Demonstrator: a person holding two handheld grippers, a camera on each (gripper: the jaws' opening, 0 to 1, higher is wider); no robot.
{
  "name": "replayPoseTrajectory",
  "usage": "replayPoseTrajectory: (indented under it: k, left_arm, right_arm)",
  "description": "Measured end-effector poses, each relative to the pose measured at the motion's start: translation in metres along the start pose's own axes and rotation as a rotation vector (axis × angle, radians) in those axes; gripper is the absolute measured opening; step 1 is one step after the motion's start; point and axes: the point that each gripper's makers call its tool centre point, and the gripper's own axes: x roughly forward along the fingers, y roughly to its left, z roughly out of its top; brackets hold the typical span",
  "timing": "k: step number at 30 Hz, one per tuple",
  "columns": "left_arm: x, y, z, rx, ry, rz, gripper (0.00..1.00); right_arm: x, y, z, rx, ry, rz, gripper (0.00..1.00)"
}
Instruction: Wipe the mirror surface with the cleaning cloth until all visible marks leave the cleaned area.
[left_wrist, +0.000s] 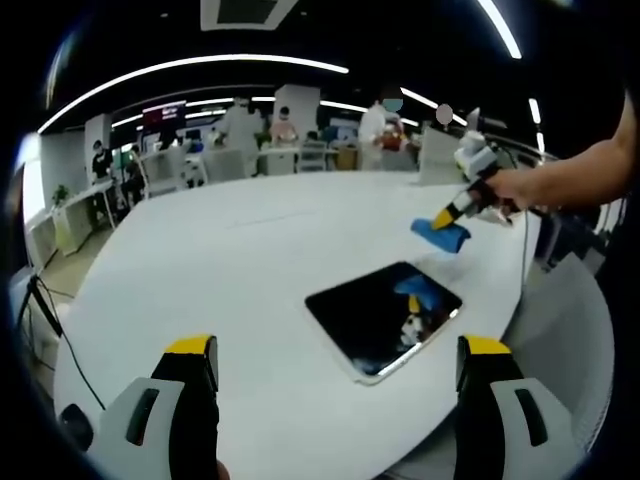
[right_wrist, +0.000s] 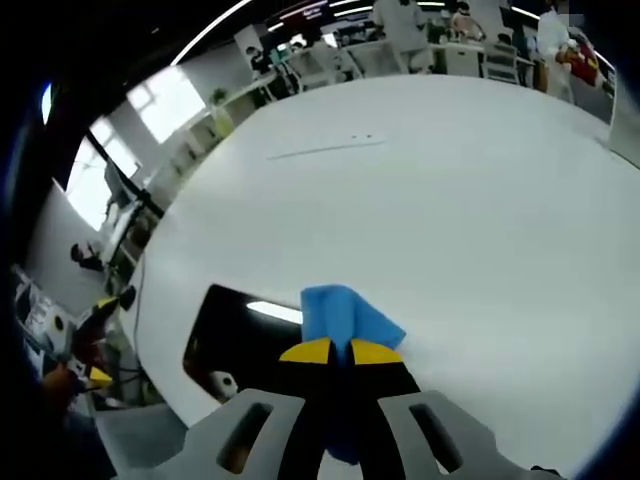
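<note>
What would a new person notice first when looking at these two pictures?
Probably the blue cleaning cloth, pinched in the shut jaws of the right gripper and held above the white table, not on the glass. Next comes the dark mirror lying flat on the table, reflecting the cloth and a ceiling light. The left gripper waits open in front of the mirror, holding nothing.

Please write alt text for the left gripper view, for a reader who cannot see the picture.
A mirror lies flat on a white round table, and beyond it the right gripper, held by a hand, grips a blue cloth above the table. The left gripper is open in the foreground; people stand in the background.
</note>
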Motion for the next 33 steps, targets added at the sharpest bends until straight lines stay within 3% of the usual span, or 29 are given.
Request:
replayPoseTrajectory:
  k: [20, 33]
  left_arm:
    - [-0.003, -0.003, 0.001, -0.001, -0.012, -0.004, 0.99]
    - [-0.004, -0.005, 0.000, 0.008, -0.003, -0.007, 0.99]
  right_arm:
    - [-0.007, -0.004, -0.005, 0.007, -0.010, -0.012, 0.00]
    - [-0.020, -0.025, -0.008, 0.013, -0.018, -0.037, 0.00]
